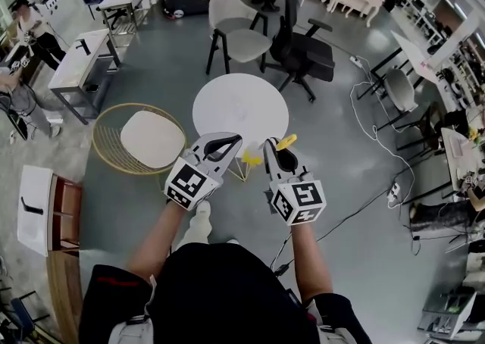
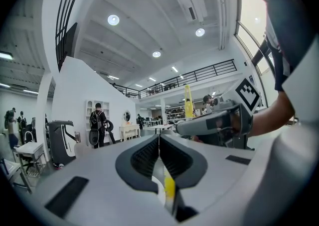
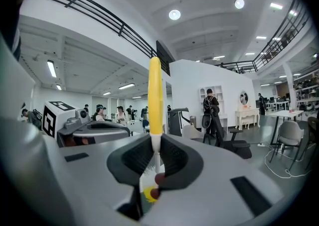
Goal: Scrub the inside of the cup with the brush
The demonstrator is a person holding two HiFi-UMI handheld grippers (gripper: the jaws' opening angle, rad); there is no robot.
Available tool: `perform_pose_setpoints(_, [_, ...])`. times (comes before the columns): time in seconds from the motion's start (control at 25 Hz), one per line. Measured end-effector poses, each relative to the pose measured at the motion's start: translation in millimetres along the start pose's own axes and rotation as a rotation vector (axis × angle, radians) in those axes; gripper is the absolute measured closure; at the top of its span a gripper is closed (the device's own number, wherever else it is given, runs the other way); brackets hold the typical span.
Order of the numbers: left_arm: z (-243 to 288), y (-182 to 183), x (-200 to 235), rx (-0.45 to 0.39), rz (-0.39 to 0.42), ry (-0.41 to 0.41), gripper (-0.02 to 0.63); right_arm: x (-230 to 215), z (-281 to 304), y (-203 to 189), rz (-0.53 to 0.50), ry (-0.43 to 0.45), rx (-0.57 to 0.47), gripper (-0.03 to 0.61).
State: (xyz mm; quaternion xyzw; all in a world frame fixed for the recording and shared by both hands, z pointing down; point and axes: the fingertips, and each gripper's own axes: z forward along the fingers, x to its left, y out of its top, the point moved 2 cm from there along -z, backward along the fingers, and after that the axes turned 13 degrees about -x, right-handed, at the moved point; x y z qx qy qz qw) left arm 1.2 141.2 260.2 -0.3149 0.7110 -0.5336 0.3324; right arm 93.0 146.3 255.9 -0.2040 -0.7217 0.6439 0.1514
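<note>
Both tools are in hand and held in the air, side by side. The left tongs (image 2: 159, 143) stand fully closed, pads meeting along a single line. A thin pale-and-yellow strip is pinched low between them and hangs just beneath. We take it for part of the cup (image 2: 169, 187), though its body and opening cannot be made out in any view. The right tongs (image 3: 157, 143) are narrowed onto the white stem of the brush (image 3: 155, 95). Its yellow handle rises straight above the pads, and its pale bristles sit just below them. From above, the yellow piece lies between the two sets of tongs, near both tips. The round white surface (image 1: 227, 107) lies beyond and below them and carries nothing that we can see. We judge that the picking-up is complete and that no scrubbing is under way, since the bristles stay beside the right tongs, apart from the cup. Bringing the bristle end to the cup's mouth, entering it and working round the inside appear to remain.
</note>
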Motion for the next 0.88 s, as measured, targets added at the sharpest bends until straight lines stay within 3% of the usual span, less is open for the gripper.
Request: perform_pose_setpoints(0.88, [-13, 4, 1, -0.006, -0.025, 0.036, 0.597, 11, -6, 1, -0.001, 0.007, 0.0, 0.529])
